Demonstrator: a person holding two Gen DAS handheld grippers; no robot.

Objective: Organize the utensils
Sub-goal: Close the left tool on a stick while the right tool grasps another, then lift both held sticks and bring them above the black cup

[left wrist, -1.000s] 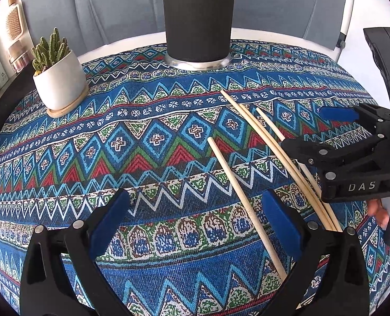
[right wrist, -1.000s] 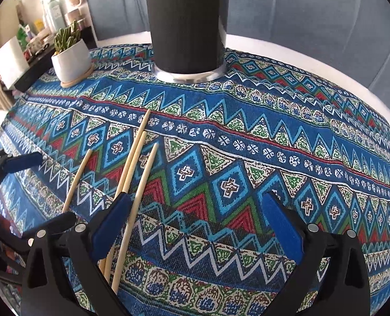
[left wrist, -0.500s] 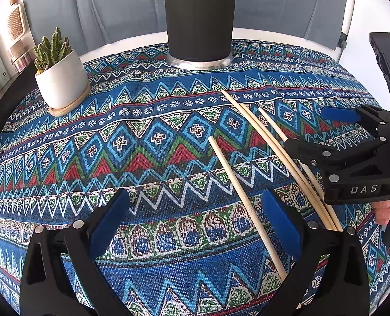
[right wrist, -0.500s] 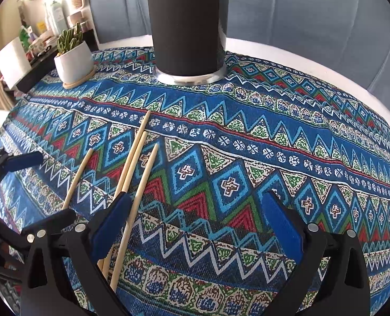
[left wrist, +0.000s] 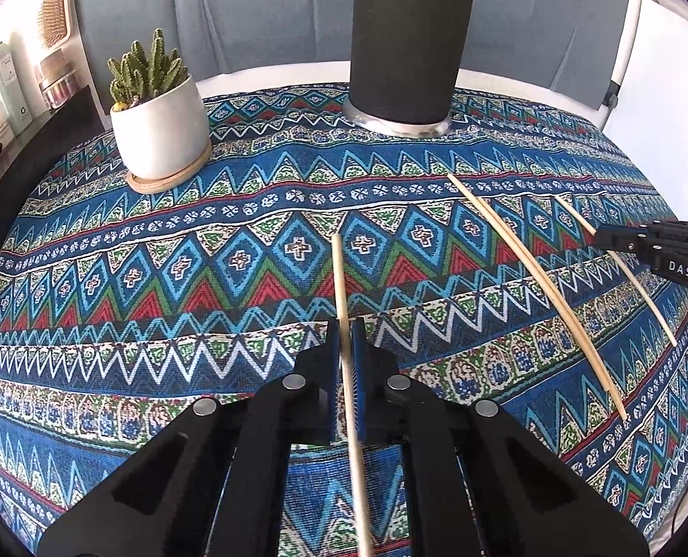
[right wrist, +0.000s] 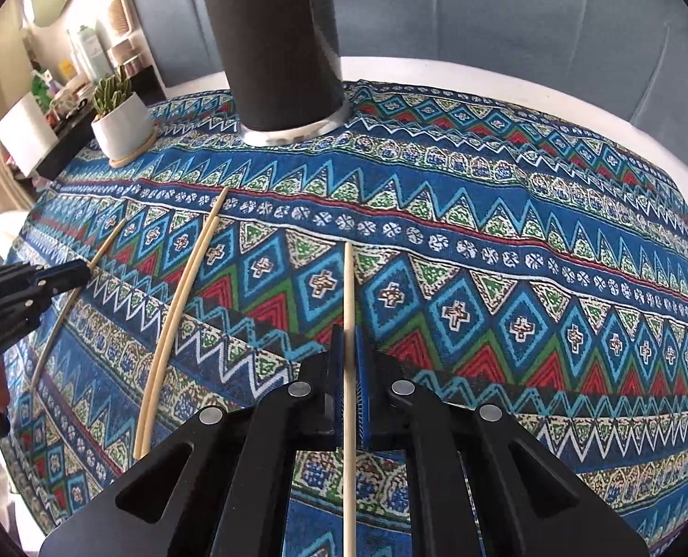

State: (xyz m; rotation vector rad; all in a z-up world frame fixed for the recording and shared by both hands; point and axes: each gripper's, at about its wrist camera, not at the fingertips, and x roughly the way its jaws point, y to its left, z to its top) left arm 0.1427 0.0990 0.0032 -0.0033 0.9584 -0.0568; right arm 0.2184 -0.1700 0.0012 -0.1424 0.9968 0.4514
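My left gripper has its jaws closing tight on a wooden chopstick, blue pads pressing both sides; the stick's far end points toward the black holder. My right gripper is closing the same way on another chopstick. Each wrist view shows the other gripper at its edge: the right gripper and the left gripper. A pair of chopsticks lies loose on the patterned cloth between the two. The black holder stands at the back with several sticks in it.
A white pot with a cactus sits on a wooden saucer at the back left of the cloth-covered table. Bottles and a hairbrush stand on a shelf beyond the left edge. A grey sofa backs the table.
Both grippers went from wide open to shut, each on one chopstick. Both views have pulled back from the holder, whose rim and the sticks in it now show.
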